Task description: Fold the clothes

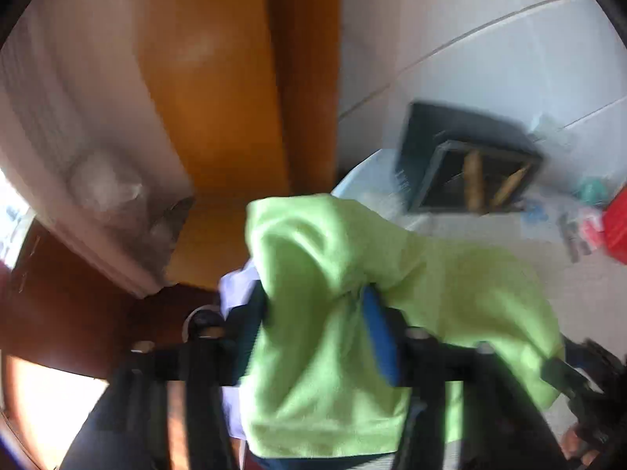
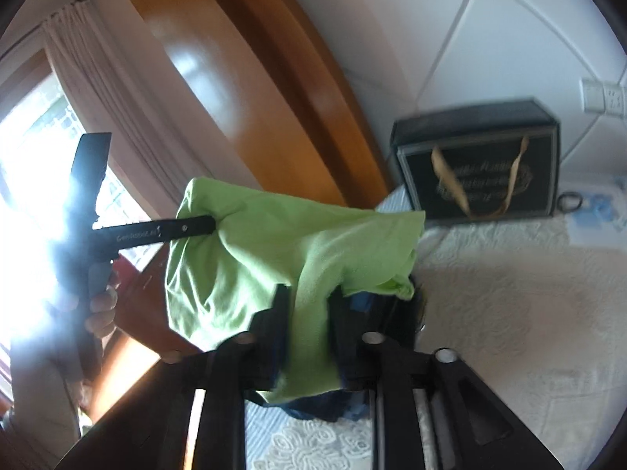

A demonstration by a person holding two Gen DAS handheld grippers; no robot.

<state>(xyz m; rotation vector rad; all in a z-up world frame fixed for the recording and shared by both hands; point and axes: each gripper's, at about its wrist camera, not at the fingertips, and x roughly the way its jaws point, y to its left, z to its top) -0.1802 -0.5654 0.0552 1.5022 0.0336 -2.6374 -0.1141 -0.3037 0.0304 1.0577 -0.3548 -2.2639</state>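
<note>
Honestly, pretty blurry, but:

Writing: white lettering on the left gripper's [image 2: 213, 224] black bar at left of centre in the right wrist view, starts like "GenRobot", rest too small to read. Gold print on the gift bag, smeared, unreadable.

Cloth: lime-green garment [image 2: 274, 250], soft fleecy knit, bunched and hanging mid-frame in both views, strung between the two grippers above the bed.

Left gripper state: fingers buried in the green fabric; blue pad [image 1: 378, 337] showing with cloth draped over it. Can't tell whether clamped or slack.

Right gripper [image 2: 309, 313] state: green cloth running down between the black fingers, jaws partly apart; pinched or loose, can't tell.

Under the cloth: dark navy fabric [image 2: 352, 399] low centre, something white [image 1: 235, 290] behind the green in the left wrist view.

Gift bag [image 2: 478, 164]: black, boxy, glossy, tan ribbon handles, standing upper right against the wall.

Bed cover [image 2: 509, 293]: cream, quilted, lacy floral pattern along the bottom edge.

Headboard [image 2: 243, 90]: curved, shiny orange-brown wood.

Wall [image 2: 490, 19]: white padded panels with diagonal seams.

Curtain [image 2: 102, 66]: pale, pleated, upper left beside a blown-out window.

Hand [image 2: 100, 313]: gripping the left gripper's handle, lower left.
</note>
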